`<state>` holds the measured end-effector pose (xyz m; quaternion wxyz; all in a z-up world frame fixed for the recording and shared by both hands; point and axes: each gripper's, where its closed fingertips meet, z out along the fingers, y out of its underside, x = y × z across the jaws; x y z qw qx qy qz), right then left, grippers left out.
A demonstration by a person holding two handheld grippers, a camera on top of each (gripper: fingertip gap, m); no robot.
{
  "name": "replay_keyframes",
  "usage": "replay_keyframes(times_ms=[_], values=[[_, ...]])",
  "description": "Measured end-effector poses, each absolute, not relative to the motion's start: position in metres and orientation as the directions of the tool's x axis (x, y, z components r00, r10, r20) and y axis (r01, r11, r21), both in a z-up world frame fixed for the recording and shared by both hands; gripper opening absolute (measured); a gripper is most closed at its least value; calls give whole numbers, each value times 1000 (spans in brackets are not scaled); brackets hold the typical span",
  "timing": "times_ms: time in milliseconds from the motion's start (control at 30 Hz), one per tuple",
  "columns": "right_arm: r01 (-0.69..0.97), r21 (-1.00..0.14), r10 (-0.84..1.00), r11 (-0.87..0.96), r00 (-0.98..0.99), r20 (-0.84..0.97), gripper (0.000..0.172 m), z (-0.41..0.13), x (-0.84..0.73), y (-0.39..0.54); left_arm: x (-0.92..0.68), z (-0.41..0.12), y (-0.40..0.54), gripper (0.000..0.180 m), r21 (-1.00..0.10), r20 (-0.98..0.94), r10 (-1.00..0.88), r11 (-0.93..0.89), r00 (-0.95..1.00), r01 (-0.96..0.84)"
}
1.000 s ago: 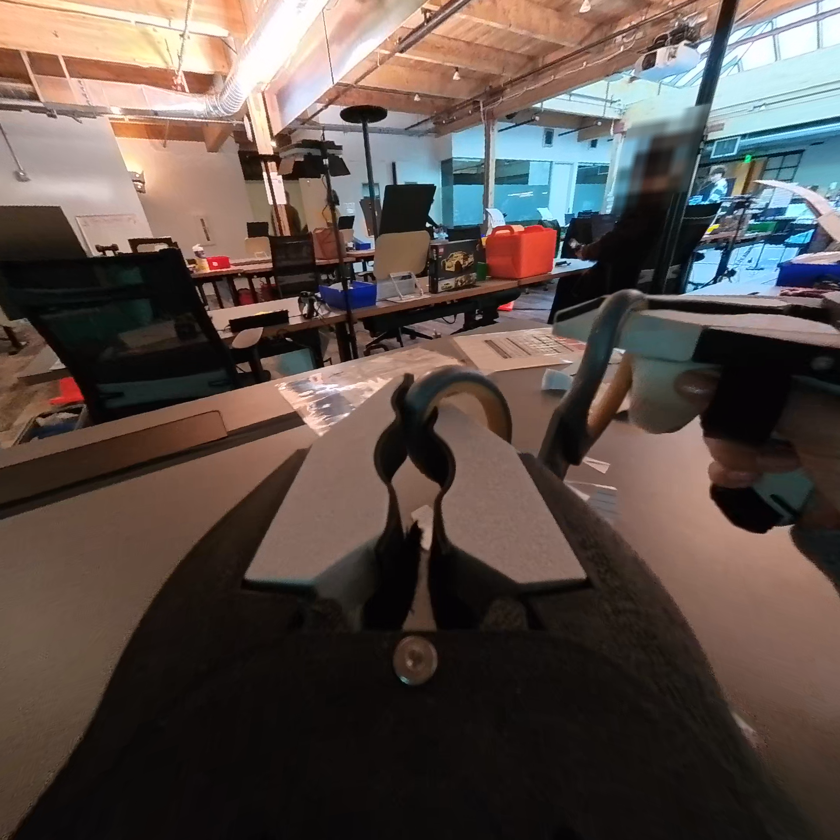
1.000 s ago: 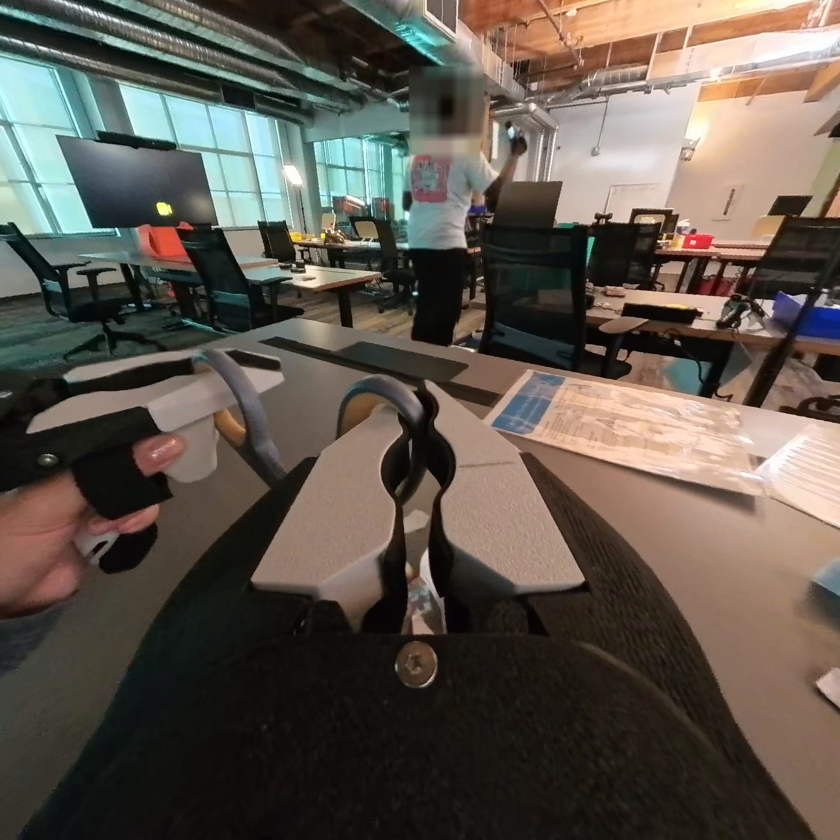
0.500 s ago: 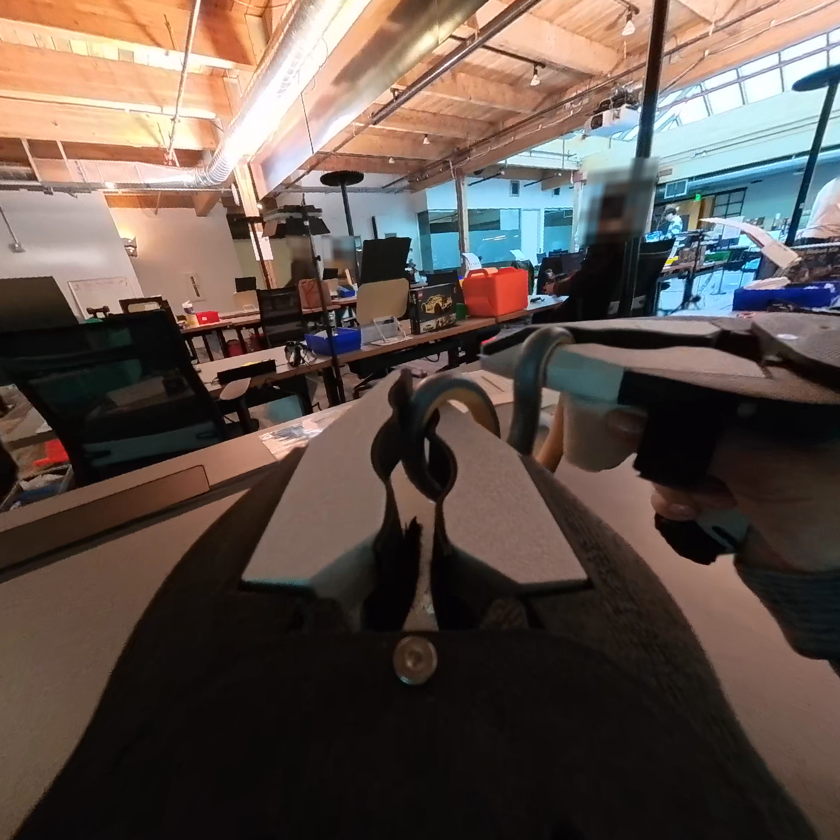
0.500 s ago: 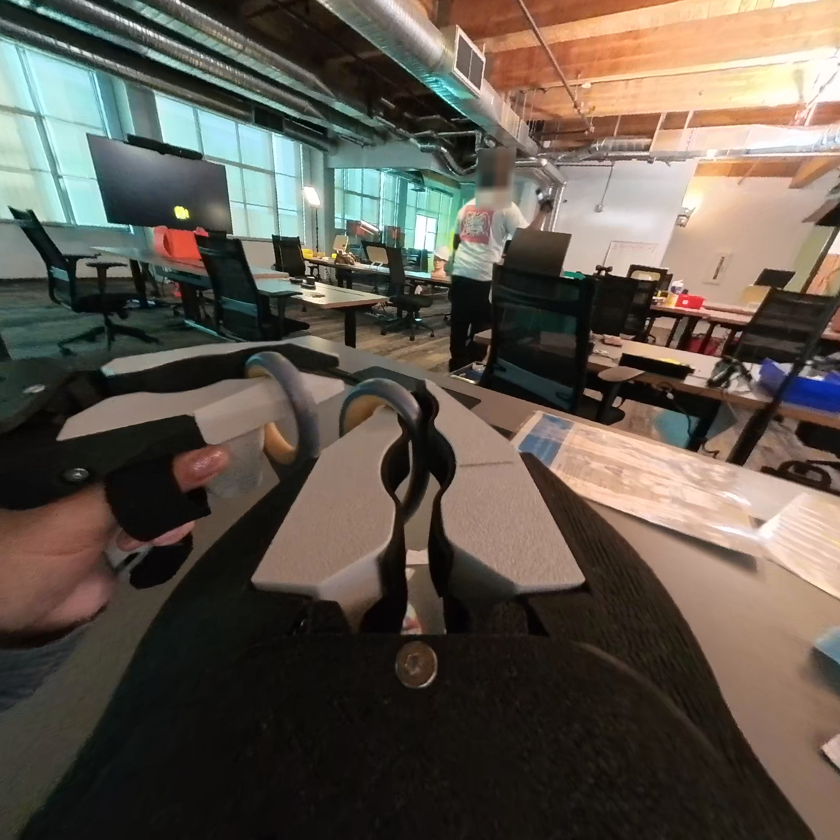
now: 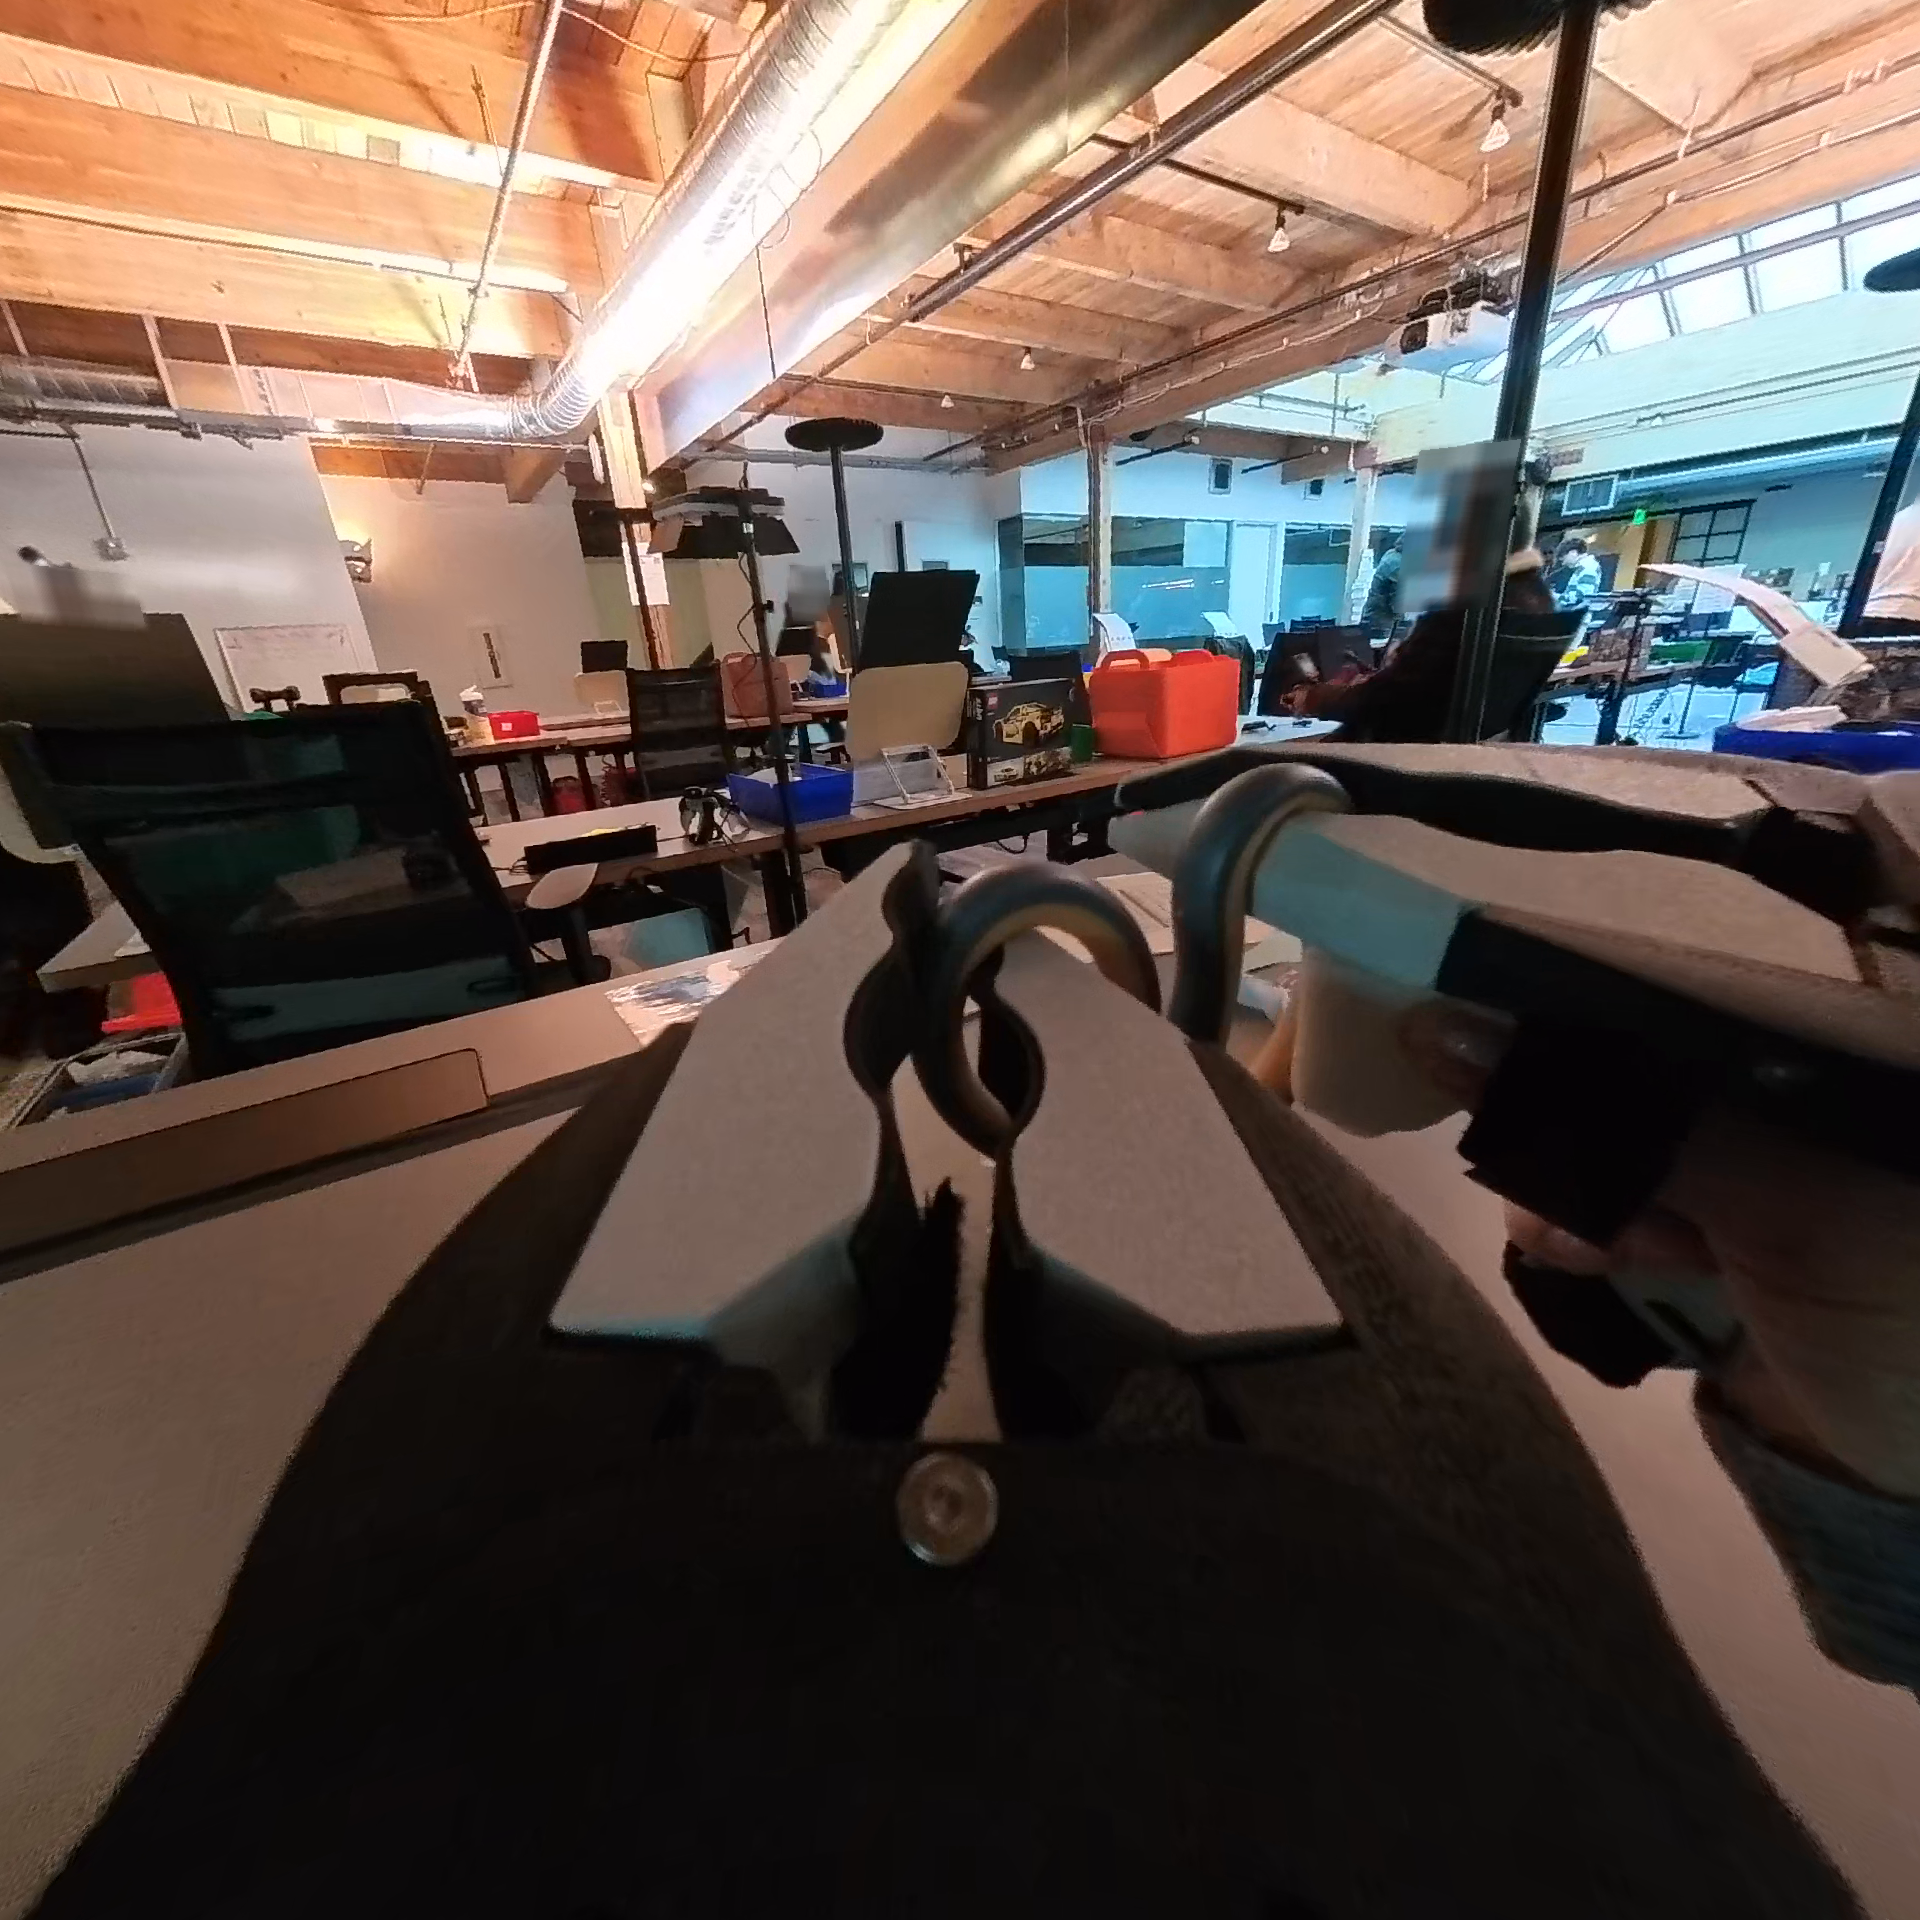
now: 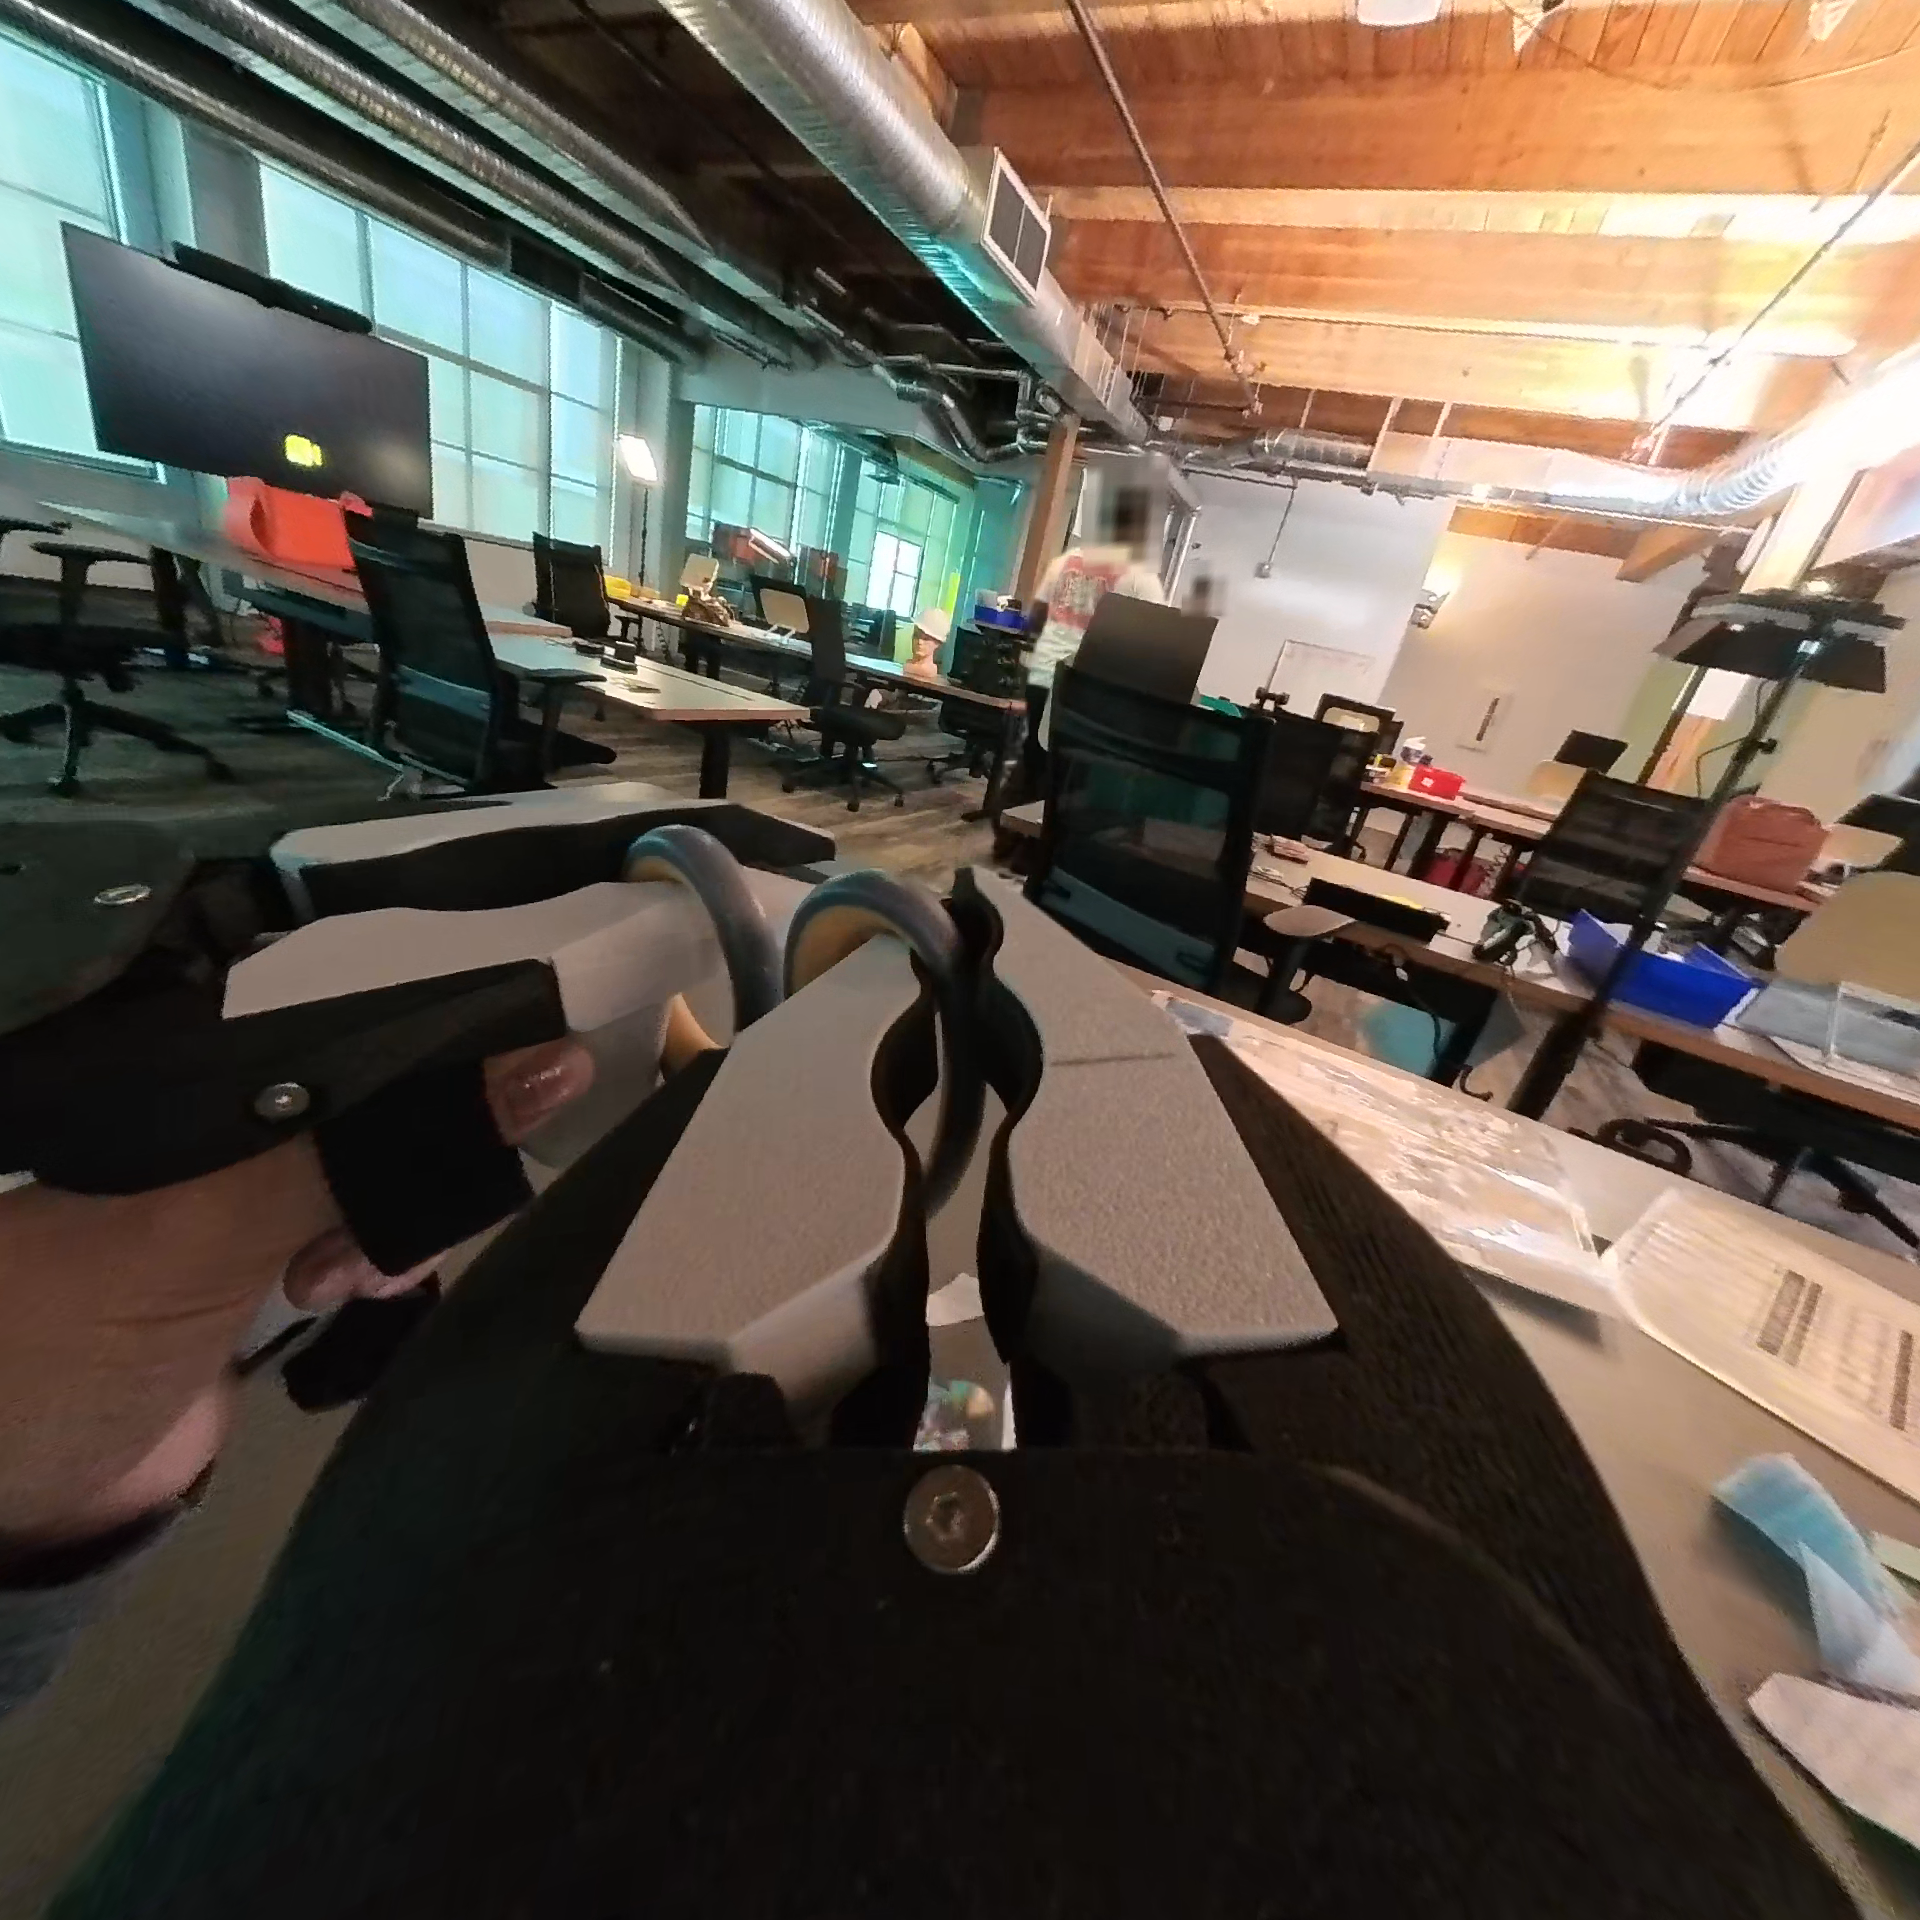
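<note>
left gripper (image 5: 951, 935): jaws together, clamped on a band; the dark pads press it from both sides.
left loop (image 5: 1049, 899): blue-grey band with a tan inner face. it rises out of the left gripper's jaws and arches over one finger.
right gripper (image 6: 971, 914): jaws together too, pinching a band of the same make between its pads.
right loop (image 6: 862, 904): same blue-grey outside, tan inside. it curls from the right gripper's jaws over towards the left gripper.
spacing: left gripper sits just to the left of the right gripper, tips near and about level; no contact seen between them.
loops, one or two: the parts below the fingers are hidden, so i cannot tell whether these are two ends of one thing or two separate rings.
hand (image 6: 125, 1299): left of the right gripper, wrapped round the left gripper's handle.
worktop (image 5: 260, 1299): grey, beneath the right gripper; both grippers are held above it.
plastic-sleeved sheet (image 6: 1403, 1143): flat on the worktop, ahead and right of the right gripper.
printed sheet (image 6: 1818, 1351): further right of the right gripper, also flat.
blue strip (image 6: 1797, 1538): right of the right gripper, towards its rear.
black mesh chair (image 6: 1153, 821): beyond the right gripper, past the worktop's far edge.
</note>
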<state>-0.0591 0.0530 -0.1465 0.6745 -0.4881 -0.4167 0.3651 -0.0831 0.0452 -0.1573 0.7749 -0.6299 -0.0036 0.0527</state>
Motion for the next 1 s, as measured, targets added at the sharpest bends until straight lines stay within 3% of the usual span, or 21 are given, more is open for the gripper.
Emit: replay_keyframes(times_ms=[167, 300, 400, 700, 1000], values=[[-107, -966, 904, 236, 388, 178, 0, -147, -56, 57, -79, -159, 48, 1, -978, -58, 87, 194, 994, -74], [-122, -968, 922, 219, 351, 165, 0, -150, -53, 57, -77, -156, 46, 0, -964, -157, 97, 200, 983, -174], [-105, -962, 884, 253, 430, 186, 0, -149, -41, 69, -78, -156, 45, 0, -949, -211, 150, 207, 966, -239], [-143, -975, 872, 172, 482, 83, 0, -152, -17, 104, -115, -154, 35, 0, -962, -41, 184, 259, 982, -89], [-70, -973, 803, 220, 579, 140, 0, -161, -24, 128, -122, -162, 54, 0, -947, -120, 290, 253, 950, -196]])
